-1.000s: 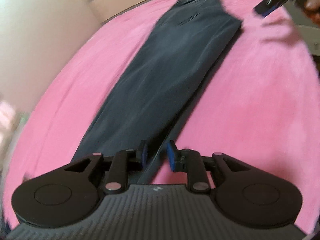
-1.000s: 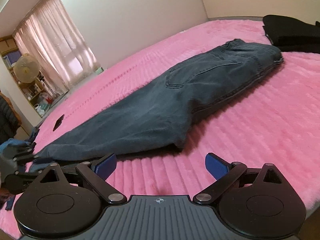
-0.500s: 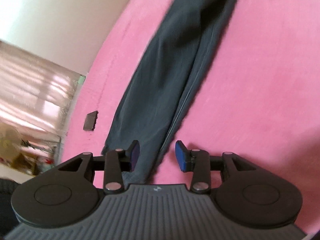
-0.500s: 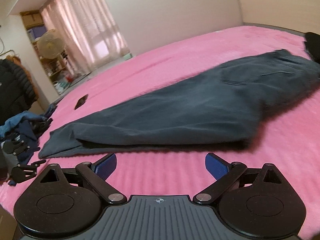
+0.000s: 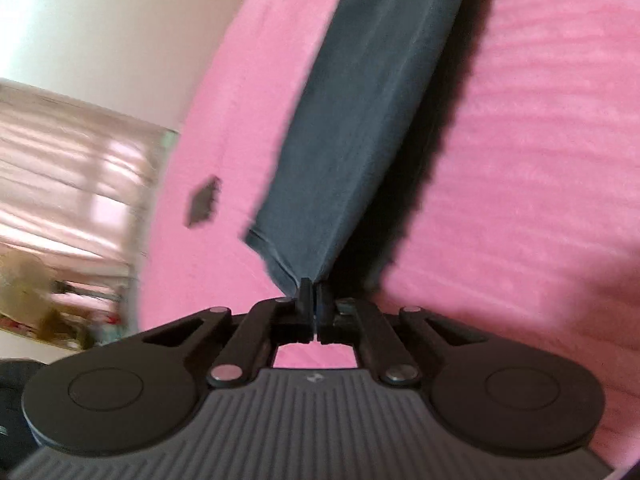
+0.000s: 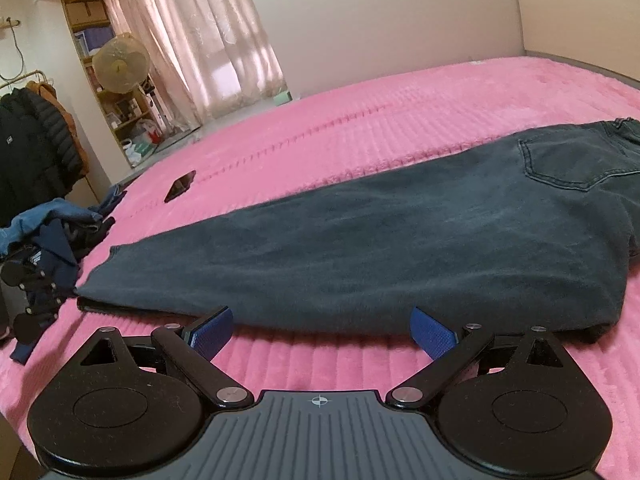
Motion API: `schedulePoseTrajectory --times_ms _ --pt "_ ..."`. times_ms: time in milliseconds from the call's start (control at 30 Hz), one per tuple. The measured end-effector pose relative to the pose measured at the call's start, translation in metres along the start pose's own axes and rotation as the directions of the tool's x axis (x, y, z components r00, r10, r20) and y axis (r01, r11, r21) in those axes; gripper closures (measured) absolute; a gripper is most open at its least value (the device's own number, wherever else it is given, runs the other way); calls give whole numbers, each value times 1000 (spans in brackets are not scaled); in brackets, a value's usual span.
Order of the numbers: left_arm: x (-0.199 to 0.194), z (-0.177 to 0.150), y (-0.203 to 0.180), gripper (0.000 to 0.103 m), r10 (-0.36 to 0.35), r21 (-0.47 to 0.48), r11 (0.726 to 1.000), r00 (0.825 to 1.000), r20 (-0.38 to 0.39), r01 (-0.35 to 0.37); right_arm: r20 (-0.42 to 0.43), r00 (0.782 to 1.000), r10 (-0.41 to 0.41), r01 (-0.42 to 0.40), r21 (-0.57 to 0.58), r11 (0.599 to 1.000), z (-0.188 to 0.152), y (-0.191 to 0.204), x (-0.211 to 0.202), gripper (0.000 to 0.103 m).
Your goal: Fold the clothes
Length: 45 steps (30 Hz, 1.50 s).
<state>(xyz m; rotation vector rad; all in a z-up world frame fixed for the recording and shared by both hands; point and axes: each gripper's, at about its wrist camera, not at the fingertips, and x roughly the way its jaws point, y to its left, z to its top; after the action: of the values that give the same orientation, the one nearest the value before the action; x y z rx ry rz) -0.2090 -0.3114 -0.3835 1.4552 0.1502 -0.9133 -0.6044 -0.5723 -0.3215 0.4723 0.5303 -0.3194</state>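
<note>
While the left tongs (image 5: 314, 296) sit clamped on the hem corner of the dark jeans (image 6: 400, 248), the right tongs (image 6: 322, 330) hover with jaws wide apart just short of the leg's near edge. Those jeans lie flat along the pink bed (image 6: 360, 128), hem toward 9 o'clock, waistband toward 3 o'clock. With only 1 corner pinched, lifting now would likely drag the leg askew or let the layers slide apart, spoiling the fold; a phone (image 6: 180, 186) lies well apart at 10 o'clock.
</note>
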Motion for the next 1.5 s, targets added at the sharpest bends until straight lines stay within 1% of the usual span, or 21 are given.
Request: schedulePoseTrajectory --times_ms 67,100,167,300,400,500,600,700,733,800,867,900,1000,1033,1100,1133,1200,1300,1367,1400,1500 --pt "4 -3 -6 102 -21 -3 1000 1000 -17 21 -17 1000 0 0 -7 1000 -1 4 1 5" --pt "5 -3 -9 102 -12 -9 1000 1000 -19 12 -21 1000 0 0 -13 1000 -2 5 -1 5" --pt "6 -5 -7 98 -7 -55 998 1000 -16 6 -29 1000 3 -3 -25 1000 -3 7 -4 5" --pt "-5 -16 2 97 -14 -139 990 999 -40 8 -21 1000 -4 3 -48 999 -1 6 -11 5" --pt "-15 -33 18 96 -13 -257 966 997 -81 -8 -11 1000 -8 7 -52 999 1 -2 -11 5" --pt "-30 -34 38 95 -34 -398 917 997 -69 3 -8 1000 -5 5 -54 999 8 -10 -2 5" --pt "-44 -22 52 88 -55 -520 853 998 -2 46 0 1000 1 -1 -60 998 16 -16 11 5" --pt "-35 -3 62 84 -99 -608 785 993 68 120 -73 997 5 -6 -10 1000 20 -31 39 5" --pt "-28 6 60 83 -114 -612 779 991 77 137 -92 996 4 -3 3 1000 20 -38 47 5" --pt "-11 19 50 82 -131 -565 814 990 47 135 -80 997 -21 19 -21 1000 25 -44 52 5" --pt "3 28 38 81 -136 -508 852 991 15 125 -70 994 -82 79 -51 996 32 -43 45 5" --pt "3 28 36 80 -128 -501 857 992 18 120 -50 996 -77 73 -67 995 33 -41 36 5" --pt "-5 14 43 74 -114 -608 788 993 9 96 -31 998 -52 46 -148 988 29 -27 19 5" --pt "-2 8 49 73 -112 -653 752 994 5 88 -34 998 -52 45 -183 982 25 -19 17 5" --pt "-8 -11 55 71 -116 -749 659 993 -9 70 -55 998 -25 10 -262 965 15 2 18 5" --pt "-13 -23 56 70 -125 -799 598 992 -11 66 -69 998 -3 -18 -303 953 10 14 21 5" --pt "-19 -41 57 69 -143 -868 491 990 2 72 -100 994 50 -85 -388 918 -1 45 32 5" --pt "-22 -66 57 69 -164 -935 340 985 47 101 -150 977 155 -210 -498 841 -12 98 54 5" --pt "-26 -79 58 69 -173 -968 217 981 92 129 -169 964 208 -267 -544 795 -16 129 70 5" --pt "-24 -87 60 69 -177 -979 139 977 122 148 -177 957 232 -291 -558 777 -17 144 79 5" --pt "-11 -113 64 70 -172 -954 -176 947 273 243 -187 940 285 -340 -552 761 -14 174 101 5"
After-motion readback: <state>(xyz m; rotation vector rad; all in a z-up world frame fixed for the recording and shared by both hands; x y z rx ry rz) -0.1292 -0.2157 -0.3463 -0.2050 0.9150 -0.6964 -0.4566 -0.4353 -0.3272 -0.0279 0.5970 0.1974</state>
